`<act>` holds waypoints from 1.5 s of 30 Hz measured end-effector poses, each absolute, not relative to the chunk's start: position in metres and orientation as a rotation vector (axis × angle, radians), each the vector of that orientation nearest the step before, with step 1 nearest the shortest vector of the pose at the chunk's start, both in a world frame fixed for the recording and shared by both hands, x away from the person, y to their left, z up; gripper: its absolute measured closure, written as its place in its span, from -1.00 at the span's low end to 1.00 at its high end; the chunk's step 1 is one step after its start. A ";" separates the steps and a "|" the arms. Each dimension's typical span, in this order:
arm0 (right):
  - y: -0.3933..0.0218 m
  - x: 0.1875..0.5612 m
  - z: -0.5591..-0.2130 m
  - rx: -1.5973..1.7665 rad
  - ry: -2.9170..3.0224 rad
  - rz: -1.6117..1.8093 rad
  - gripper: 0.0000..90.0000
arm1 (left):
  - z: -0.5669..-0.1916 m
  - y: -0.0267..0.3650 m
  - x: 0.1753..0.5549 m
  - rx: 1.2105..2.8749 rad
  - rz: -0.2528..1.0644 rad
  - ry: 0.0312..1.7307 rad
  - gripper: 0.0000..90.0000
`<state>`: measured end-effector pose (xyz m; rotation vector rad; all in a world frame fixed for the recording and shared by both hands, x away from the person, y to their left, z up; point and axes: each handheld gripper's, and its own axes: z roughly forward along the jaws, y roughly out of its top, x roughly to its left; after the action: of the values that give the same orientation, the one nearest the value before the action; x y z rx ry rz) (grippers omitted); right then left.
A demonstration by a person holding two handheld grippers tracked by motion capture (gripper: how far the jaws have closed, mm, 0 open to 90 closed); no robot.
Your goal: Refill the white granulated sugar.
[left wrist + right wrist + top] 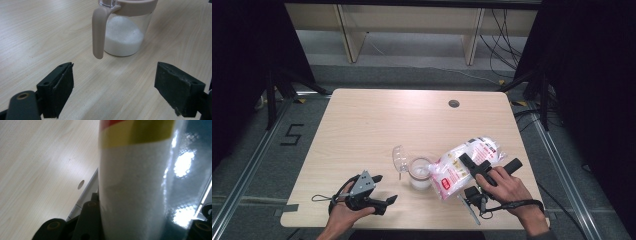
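Left jaws spread wide before the sugar jar (125, 37), right jaws clamped on the tilted bag (464, 167)

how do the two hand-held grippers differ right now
The left hand-held gripper is open with nothing between its jaws, which point toward the jar; the right hand-held gripper is shut on the bag. The left sits low by the table's near edge; the right holds the bag tilted with its mouth at the jar. Both are held by a hand.

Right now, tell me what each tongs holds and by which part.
Right tongs clamp the plastic bag of white granules around its middle, tilted toward the jar. Left tongs are open, holding nothing.
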<state>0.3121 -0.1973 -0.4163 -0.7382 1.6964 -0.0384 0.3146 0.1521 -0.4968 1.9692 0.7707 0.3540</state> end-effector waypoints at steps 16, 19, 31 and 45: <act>-0.197 0.312 -0.418 -0.739 1.699 -0.048 0.71 | -0.497 0.152 0.315 1.973 0.351 0.768 -0.66; -0.196 0.311 -0.418 -0.745 1.694 -0.054 0.71 | -0.497 0.152 0.315 1.972 0.350 0.768 -0.66; -0.200 0.315 -0.420 -0.669 1.763 0.077 0.72 | -0.497 0.152 0.315 1.967 0.350 0.776 -0.66; -0.202 0.315 -0.417 -0.512 1.870 0.337 0.73 | -0.496 0.153 0.315 1.965 0.349 0.769 -0.66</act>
<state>0.3152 -0.2023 -0.4168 -0.5120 1.8704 0.3368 0.3146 0.1532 -0.4964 1.9653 0.7694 0.3490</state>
